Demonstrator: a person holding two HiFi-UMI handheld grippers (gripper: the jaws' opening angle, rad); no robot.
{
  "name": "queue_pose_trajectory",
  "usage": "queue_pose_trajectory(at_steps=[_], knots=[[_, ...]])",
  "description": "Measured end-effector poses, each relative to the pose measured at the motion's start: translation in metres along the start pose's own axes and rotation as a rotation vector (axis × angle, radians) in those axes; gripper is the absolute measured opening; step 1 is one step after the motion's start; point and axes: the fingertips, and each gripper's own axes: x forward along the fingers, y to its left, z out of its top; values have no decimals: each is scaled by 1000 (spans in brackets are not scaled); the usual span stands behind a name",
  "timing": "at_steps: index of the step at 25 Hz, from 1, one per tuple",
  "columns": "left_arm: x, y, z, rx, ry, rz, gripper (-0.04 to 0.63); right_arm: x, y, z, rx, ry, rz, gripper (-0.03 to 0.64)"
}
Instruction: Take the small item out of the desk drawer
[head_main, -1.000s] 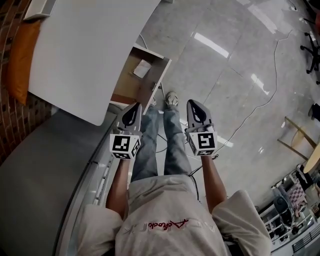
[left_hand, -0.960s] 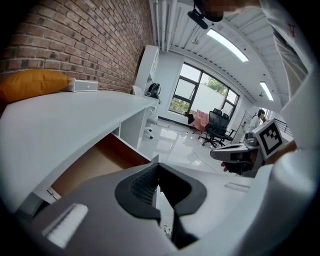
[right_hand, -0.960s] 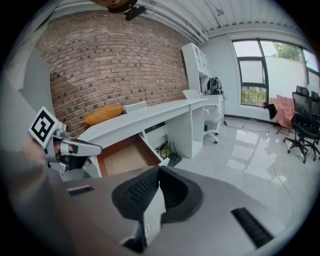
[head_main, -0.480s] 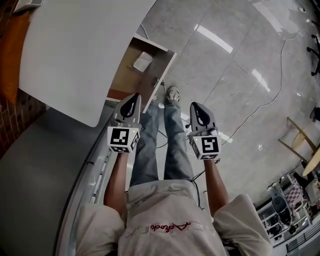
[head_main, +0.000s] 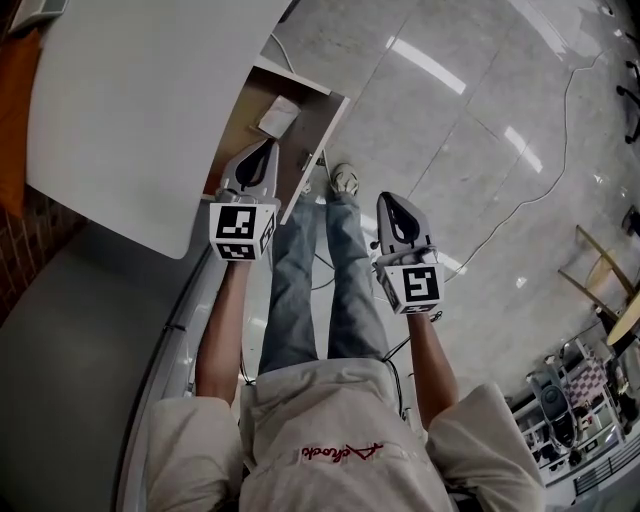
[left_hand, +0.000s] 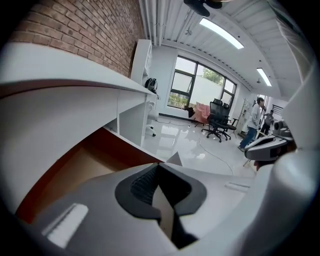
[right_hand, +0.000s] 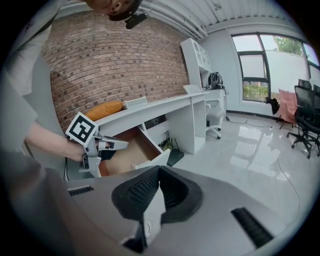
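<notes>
The white desk has a wooden drawer pulled open, and a small white item lies flat on its floor. My left gripper is shut and empty, hovering over the drawer's near end, a short way from the item. In the left gripper view its shut tips point at the drawer's brown inside; the item is hidden there. My right gripper hangs shut and empty over the floor, right of the drawer. The right gripper view shows the left gripper at the open drawer.
The person's legs stand between the grippers, close to the drawer front. An orange cushion lies on the desk by the brick wall. A cable runs over the tiled floor. Office chairs and a standing person are far off.
My left gripper has moved forward from beside the desk edge to over the near end of the open drawer. The right gripper has stayed almost in place.
</notes>
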Motion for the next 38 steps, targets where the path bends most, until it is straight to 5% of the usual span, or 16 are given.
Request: queue_pose_trajectory(at_steps=[10, 21, 29, 34, 38], knots=[[43, 18, -17, 64, 71, 15, 9, 7, -8, -9, 23, 10, -8, 12], [78, 23, -42, 362, 230, 31, 9, 8, -11, -13, 42, 22, 2, 12], [95, 39, -73, 312, 348, 13, 9, 13, -10, -13, 45, 28, 10, 12], [107, 44, -94, 322, 427, -13, 112, 15, -9, -19, 48, 33, 11, 12], [114, 49, -98, 342, 461, 10, 117, 16, -10, -21, 50, 38, 14, 12]])
